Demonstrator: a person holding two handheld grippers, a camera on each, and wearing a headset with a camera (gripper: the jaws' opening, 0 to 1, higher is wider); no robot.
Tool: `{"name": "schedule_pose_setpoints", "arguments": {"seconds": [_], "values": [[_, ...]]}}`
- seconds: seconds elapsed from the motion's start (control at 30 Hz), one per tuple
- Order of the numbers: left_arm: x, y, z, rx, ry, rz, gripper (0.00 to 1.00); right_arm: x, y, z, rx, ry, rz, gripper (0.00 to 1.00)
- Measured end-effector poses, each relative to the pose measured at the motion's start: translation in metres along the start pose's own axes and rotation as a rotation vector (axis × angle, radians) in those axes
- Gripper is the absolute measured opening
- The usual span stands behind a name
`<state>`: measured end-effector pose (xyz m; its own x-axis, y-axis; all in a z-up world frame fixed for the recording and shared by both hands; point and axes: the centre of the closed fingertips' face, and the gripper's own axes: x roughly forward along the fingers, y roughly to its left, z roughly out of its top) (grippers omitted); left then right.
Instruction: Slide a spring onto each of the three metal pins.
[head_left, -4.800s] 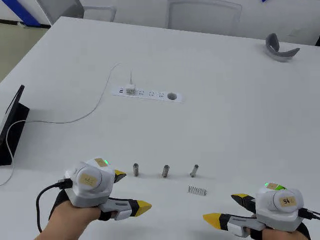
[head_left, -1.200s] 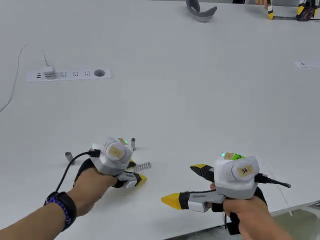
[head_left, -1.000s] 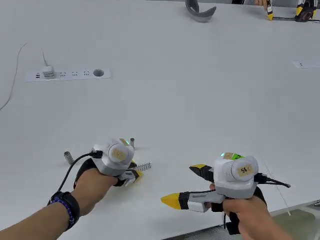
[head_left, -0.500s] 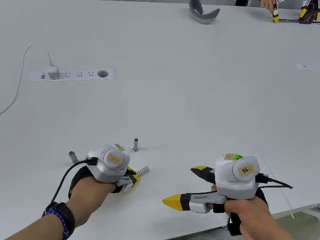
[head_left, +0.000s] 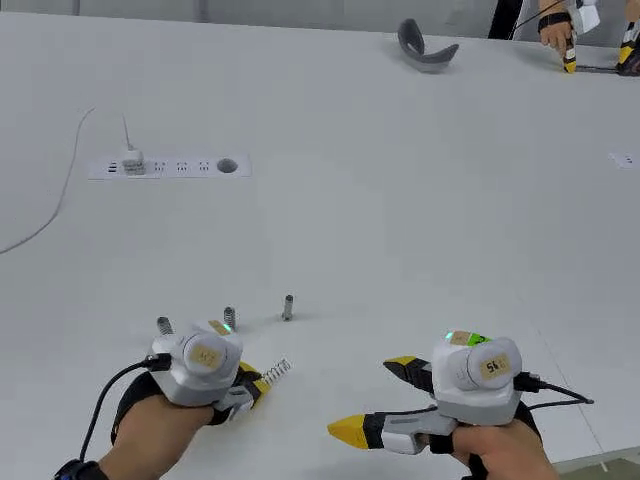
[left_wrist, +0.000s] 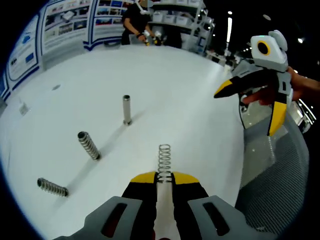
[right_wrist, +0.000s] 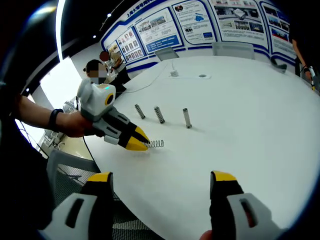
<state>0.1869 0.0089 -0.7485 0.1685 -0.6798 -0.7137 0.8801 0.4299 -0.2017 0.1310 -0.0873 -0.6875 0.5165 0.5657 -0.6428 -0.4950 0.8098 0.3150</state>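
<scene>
Left hand-held gripper (head_left: 255, 384), lower left of the head view, is pinching one end of a spring (head_left: 276, 370) that pokes out toward the right. The bare pin (head_left: 288, 307) stands upright just above it in frame (two more pins (head_left: 229, 318) to its left already wear springs). Right hand-held gripper (head_left: 372, 398), lower right, is spread wide over the surface (head_left: 420, 220).

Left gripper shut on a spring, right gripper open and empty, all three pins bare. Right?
Not quite: one pin is bare, but the other two pins already carry springs, as the left gripper view shows. The rest stands: the left gripper is shut on a spring, and the right gripper is open and empty.
</scene>
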Motion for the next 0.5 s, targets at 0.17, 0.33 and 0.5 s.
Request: {"name": "schedule_pose_setpoints", "arguments": {"seconds": [0.17,0.33,0.5], "values": [[-0.014,0.0,-0.008,-0.009,-0.002,0.008,0.11,0.002,0.004,0.0,0.001,0.002,0.011,0.8],[-0.031,0.0,-0.011,-0.033,-0.02,0.019,0.11,0.004,0.008,-0.002,-0.004,0.008,0.026,0.8],[-0.045,0.001,-0.012,-0.035,-0.03,0.026,0.11,0.007,0.012,-0.001,0.015,-0.003,0.043,0.8]]}}
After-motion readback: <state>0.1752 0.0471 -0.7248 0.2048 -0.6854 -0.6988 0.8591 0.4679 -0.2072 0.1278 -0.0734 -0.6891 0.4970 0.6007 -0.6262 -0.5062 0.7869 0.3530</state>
